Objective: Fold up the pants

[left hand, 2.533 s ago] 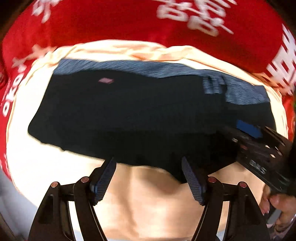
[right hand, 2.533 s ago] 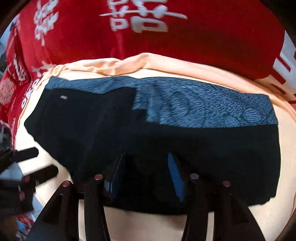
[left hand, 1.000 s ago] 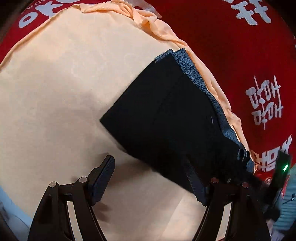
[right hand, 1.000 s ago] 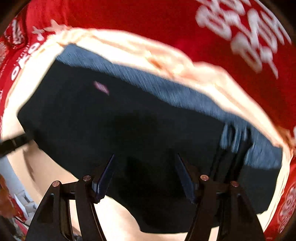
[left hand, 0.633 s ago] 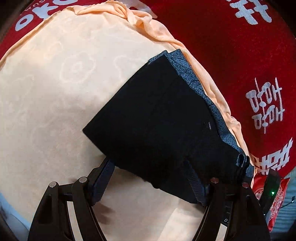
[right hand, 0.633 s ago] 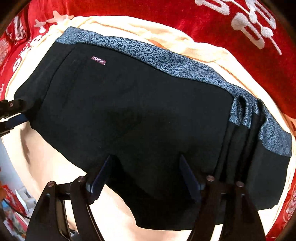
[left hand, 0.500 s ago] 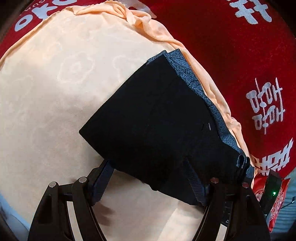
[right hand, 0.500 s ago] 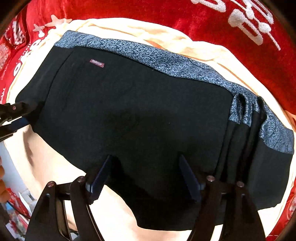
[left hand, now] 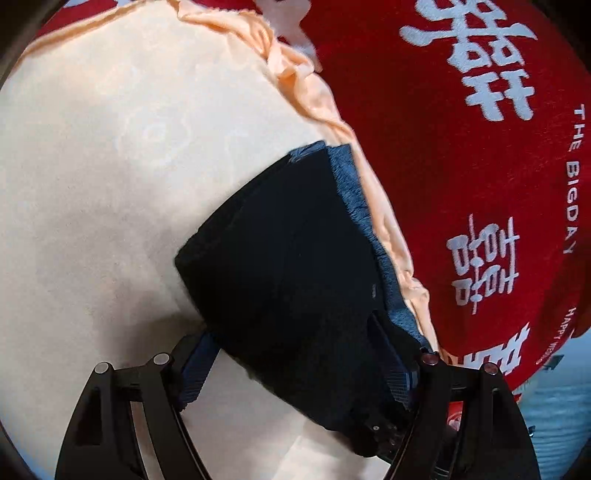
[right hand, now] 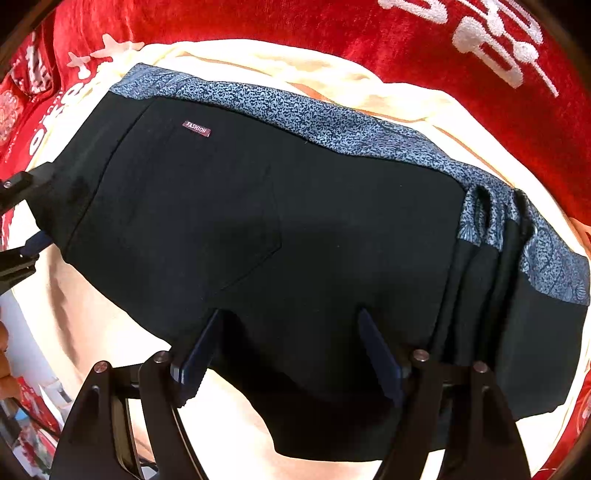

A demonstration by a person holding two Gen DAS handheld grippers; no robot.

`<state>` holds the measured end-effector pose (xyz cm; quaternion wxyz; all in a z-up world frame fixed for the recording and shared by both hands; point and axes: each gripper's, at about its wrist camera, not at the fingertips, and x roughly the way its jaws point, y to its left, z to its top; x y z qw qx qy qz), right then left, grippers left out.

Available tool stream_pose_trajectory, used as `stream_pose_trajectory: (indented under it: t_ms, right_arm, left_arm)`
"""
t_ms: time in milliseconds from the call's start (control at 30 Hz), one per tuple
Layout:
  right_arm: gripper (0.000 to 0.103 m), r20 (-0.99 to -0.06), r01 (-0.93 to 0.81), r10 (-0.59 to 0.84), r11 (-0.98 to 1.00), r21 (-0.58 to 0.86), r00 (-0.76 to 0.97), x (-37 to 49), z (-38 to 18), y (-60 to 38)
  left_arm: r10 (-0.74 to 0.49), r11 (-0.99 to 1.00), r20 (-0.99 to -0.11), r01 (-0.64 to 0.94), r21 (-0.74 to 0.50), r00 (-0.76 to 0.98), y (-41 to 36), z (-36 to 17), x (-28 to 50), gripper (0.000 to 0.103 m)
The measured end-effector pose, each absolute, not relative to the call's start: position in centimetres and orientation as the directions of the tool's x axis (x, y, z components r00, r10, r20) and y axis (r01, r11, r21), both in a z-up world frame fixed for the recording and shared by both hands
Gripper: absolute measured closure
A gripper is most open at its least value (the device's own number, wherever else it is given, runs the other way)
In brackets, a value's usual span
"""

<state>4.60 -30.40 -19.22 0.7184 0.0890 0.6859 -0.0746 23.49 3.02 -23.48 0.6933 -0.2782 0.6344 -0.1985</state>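
The black pants (right hand: 280, 229) with a blue patterned waistband (right hand: 332, 122) lie folded into a compact stack on a peach cloth (right hand: 110, 332). A small "FASHION" label (right hand: 196, 129) shows on top. My right gripper (right hand: 288, 350) is open, its fingers straddling the near edge of the stack. In the left wrist view the pants (left hand: 288, 258) lie on the peach cloth (left hand: 110, 184). My left gripper (left hand: 295, 369) is open, its fingers on either side of the stack's corner. The left gripper also shows in the right wrist view (right hand: 18, 221) at the pants' left end.
A red blanket with white characters (left hand: 480, 147) lies under and beyond the peach cloth, and shows in the right wrist view (right hand: 332, 29). The peach cloth's bunched edge (left hand: 314, 92) runs beside the waistband. Red packaging (right hand: 33, 424) sits at the lower left.
The left gripper has moved closer to the pants, its fingers now around the stack's corner. The right gripper has barely moved. Both stay open.
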Motion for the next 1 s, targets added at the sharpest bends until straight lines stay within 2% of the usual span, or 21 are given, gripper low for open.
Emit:
stream_pose_trajectory:
  t_ms: [100, 167, 267, 400, 433, 467, 500, 567, 600, 700, 833, 1000]
  right_arm:
    - [0.024, -0.999, 0.229, 0.019, 0.973, 0.03, 0.05, 4.2, -19.0, -31.0]
    - [0.024, -0.998, 0.232, 0.024, 0.972, 0.036, 0.053, 4.1, -18.9, -31.4]
    - [0.024, -0.998, 0.233, 0.028, 0.972, 0.041, 0.06, 4.1, -18.5, -31.5]
    - [0.024, -0.997, 0.233, 0.037, 0.971, 0.052, 0.067, 4.0, -18.1, -31.8]
    - [0.024, -0.997, 0.233, 0.041, 0.971, 0.056, 0.069, 3.9, -17.9, -31.8]
    - [0.024, -0.997, 0.235, 0.045, 0.97, 0.06, 0.069, 3.9, -17.8, -31.9]
    - [0.024, -0.996, 0.241, 0.052, 0.968, 0.068, 0.069, 3.9, -17.7, -32.0]
    - [0.024, -0.995, 0.261, 0.071, 0.961, 0.088, 0.072, 3.9, -17.0, -32.7]
    - [0.024, -0.994, 0.273, 0.075, 0.958, 0.094, 0.077, 3.9, -16.6, -33.1]
    - [0.024, -0.99, 0.312, 0.087, 0.943, 0.118, 0.112, 4.2, -14.1, -34.6]
    - [0.024, -0.978, 0.335, 0.154, 0.922, 0.192, 0.137, 5.8, -10.9, -36.1]
    - [0.022, -0.948, 0.292, 0.281, 0.904, 0.313, 0.149, 10.7, -7.1, -36.2]
  left_arm:
    - [-0.619, 0.775, -0.777, -0.07, -0.628, 0.111, 2.5, -24.1, 23.3, 0.024]
    - [-0.603, 0.791, -0.789, -0.038, -0.61, 0.118, 1.8, -23.9, 23.0, 0.015]
    - [-0.551, 0.831, -0.825, -0.008, -0.556, 0.128, 0.3, -23.6, 22.9, 0.006]
    - [-0.466, 0.88, -0.872, -0.02, -0.474, 0.149, -1.2, -23.3, 23.2, 0.007]
    - [-0.451, 0.887, -0.88, -0.033, -0.46, 0.152, -1.2, -23.2, 23.2, 0.009]
    - [-0.433, 0.895, -0.888, -0.042, -0.444, 0.154, -1.1, -23.2, 23.2, 0.019]
    - [-0.396, 0.912, -0.905, -0.046, -0.407, 0.159, -1.0, -23.0, 23.2, 0.035]
    - [-0.343, 0.935, -0.927, -0.033, -0.352, 0.154, -0.9, -22.8, 23.3, 0.055]
    - [-0.343, 0.936, -0.927, -0.026, -0.351, 0.152, -0.8, -22.7, 23.4, 0.061]
    - [-0.308, 0.951, -0.935, 0.042, -0.305, 0.173, -1.8, -21.6, 23.1, 0.067]
    - [-0.214, 0.959, -0.933, 0.242, -0.145, 0.288, -5.1, -19.1, 21.2, 0.067]
    - [-0.172, 0.889, -0.904, 0.457, 0.029, 0.391, -8.5, -17.5, 18.3, 0.067]
